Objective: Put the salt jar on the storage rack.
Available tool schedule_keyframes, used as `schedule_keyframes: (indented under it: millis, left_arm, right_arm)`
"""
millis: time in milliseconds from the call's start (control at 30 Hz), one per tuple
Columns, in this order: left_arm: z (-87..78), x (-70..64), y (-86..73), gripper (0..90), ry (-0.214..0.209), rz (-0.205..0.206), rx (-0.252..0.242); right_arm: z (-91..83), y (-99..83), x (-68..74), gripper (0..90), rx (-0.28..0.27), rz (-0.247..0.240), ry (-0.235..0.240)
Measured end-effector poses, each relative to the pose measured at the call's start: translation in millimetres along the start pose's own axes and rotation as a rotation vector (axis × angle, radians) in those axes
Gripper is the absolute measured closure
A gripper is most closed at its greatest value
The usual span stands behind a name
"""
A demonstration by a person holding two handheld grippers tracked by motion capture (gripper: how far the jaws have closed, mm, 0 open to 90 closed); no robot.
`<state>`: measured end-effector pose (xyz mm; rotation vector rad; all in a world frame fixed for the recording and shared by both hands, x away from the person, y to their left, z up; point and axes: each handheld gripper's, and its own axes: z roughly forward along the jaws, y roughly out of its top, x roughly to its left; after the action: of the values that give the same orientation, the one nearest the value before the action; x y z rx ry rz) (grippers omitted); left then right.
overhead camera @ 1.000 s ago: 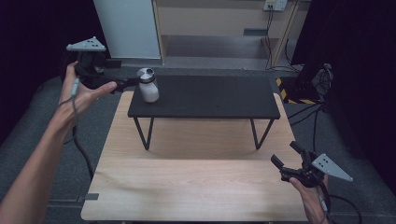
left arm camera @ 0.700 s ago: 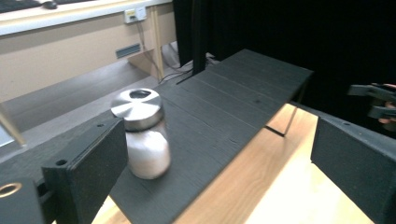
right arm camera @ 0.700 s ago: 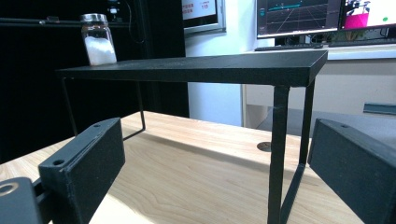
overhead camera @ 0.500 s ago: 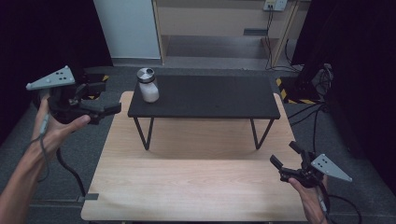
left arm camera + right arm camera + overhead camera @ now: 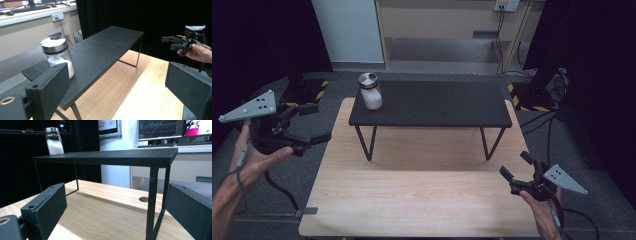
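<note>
A lidded jar (image 5: 54, 141) of white powder stands on the black shelf's (image 5: 112, 157) far corner.

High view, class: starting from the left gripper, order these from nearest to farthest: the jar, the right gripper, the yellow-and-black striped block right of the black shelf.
From the left gripper:
1. Jar, on the black shelf's left end.
2. Right gripper, near the wooden table's front right corner.
3. Striped block, on the floor beyond the shelf's right end.
</note>
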<state>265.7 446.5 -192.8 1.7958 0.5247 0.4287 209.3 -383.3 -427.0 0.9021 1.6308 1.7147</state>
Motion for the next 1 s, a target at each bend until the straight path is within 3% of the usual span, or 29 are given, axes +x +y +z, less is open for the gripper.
schedule_keyframes:
  millis: [200,333,1000]
  left_arm:
    - [7.0,8.1,-9.9,4.7,-0.056,0.007,-0.006]
    - [12.3,11.2,-13.1,5.1,-0.071,0.002,-0.009]
    - [20.6,11.8,-9.0,4.7,-0.076,-0.003,-0.011]
  right_arm:
    - [-1.4,-0.5,-0.3,3.8,-0.002,0.003,-0.006]
    - [-1.3,-0.4,-0.3,3.9,-0.001,0.002,-0.004]
    - [-1.9,-0.2,-0.3,4.0,-0.003,0.002,-0.004]
